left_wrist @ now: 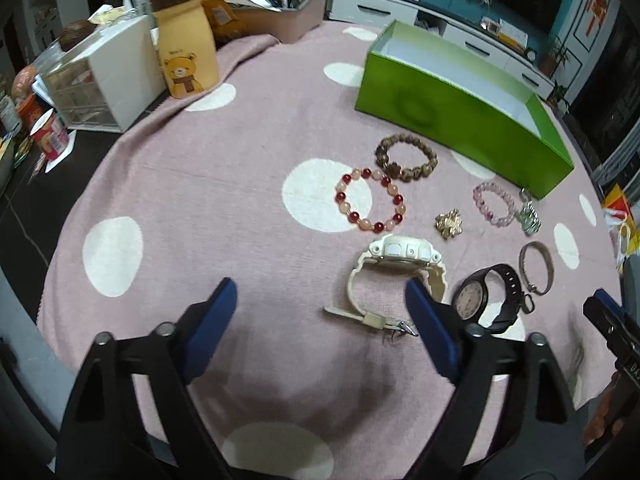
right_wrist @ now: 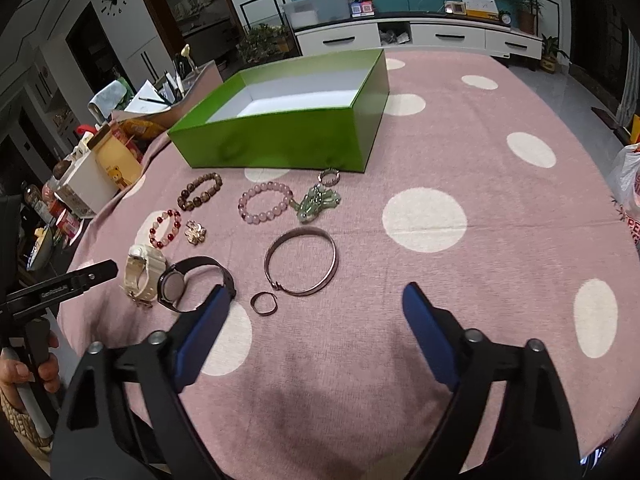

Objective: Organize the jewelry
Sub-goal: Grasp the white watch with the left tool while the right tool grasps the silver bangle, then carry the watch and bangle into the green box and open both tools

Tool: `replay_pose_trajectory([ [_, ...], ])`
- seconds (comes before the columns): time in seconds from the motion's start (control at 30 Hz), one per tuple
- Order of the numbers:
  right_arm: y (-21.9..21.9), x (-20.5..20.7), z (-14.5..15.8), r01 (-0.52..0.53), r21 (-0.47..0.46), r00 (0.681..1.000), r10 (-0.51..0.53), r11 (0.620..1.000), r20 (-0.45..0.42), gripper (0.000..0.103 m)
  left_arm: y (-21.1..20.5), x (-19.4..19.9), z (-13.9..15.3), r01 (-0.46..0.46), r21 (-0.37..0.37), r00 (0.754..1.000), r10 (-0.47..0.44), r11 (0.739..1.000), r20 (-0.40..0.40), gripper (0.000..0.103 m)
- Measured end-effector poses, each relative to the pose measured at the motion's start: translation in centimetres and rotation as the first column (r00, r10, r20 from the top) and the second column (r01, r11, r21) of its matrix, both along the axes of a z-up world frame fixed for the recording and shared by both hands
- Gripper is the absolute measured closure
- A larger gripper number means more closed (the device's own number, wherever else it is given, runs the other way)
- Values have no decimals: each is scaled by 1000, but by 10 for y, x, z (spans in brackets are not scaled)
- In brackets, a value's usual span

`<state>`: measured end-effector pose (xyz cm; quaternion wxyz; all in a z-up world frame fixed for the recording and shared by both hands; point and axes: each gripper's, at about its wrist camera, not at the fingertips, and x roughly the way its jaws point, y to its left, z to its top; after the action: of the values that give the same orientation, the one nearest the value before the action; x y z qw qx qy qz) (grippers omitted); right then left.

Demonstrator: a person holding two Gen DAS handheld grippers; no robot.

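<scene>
On a pink spotted cloth (left_wrist: 224, 184) lie a white watch (left_wrist: 394, 258), a black watch (left_wrist: 468, 300), a red bead bracelet (left_wrist: 347, 178), a brown bead bracelet (left_wrist: 406, 139), a purple bracelet (right_wrist: 262, 188), a gold brooch (left_wrist: 449, 222), a jade charm (right_wrist: 316, 202), a metal bangle (right_wrist: 300, 232) and a small ring (right_wrist: 254, 304). Behind them stands an empty green box (right_wrist: 280, 140). My left gripper (left_wrist: 320, 286) is open just short of the white watch. My right gripper (right_wrist: 315, 291) is open near the bangle and ring, holding nothing.
At the cloth's left edge stand a yellow bear-print bag (left_wrist: 186, 60), a white drawer unit (left_wrist: 108, 76) and a cluttered tray (left_wrist: 288, 16). A hand (right_wrist: 24, 372) holds the left gripper's handle. A plastic bag (right_wrist: 628, 192) sits off the right edge.
</scene>
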<state>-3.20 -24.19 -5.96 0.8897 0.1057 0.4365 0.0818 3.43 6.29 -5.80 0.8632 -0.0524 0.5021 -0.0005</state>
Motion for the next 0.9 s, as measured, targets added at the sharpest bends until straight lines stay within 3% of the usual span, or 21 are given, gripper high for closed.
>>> replay_pose_trajectory([
  [0.43, 15, 43, -29, -66, -103, 996, 60, 992, -63, 66, -24, 21, -25, 133, 74, 991, -131, 988, -32, 66],
  [0.57, 19, 54, -34, -78, -170, 995, 67, 982, -71, 84, -28, 24, -29, 161, 94, 987, -159, 983, -25, 69],
  [0.67, 23, 58, -35, -83, -231, 996, 71, 969, -62, 96, -28, 26, -29, 178, 88, 984, -178, 980, -11, 85],
  [0.73, 24, 59, -36, -88, -246, 996, 77, 965, -55, 99, -29, 27, -29, 183, 83, 983, -183, 980, -4, 91],
  [0.9, 24, 58, -32, -84, -253, 996, 77, 964, -38, 100, -23, 29, -27, 165, 43, 986, -165, 985, 3, 94],
])
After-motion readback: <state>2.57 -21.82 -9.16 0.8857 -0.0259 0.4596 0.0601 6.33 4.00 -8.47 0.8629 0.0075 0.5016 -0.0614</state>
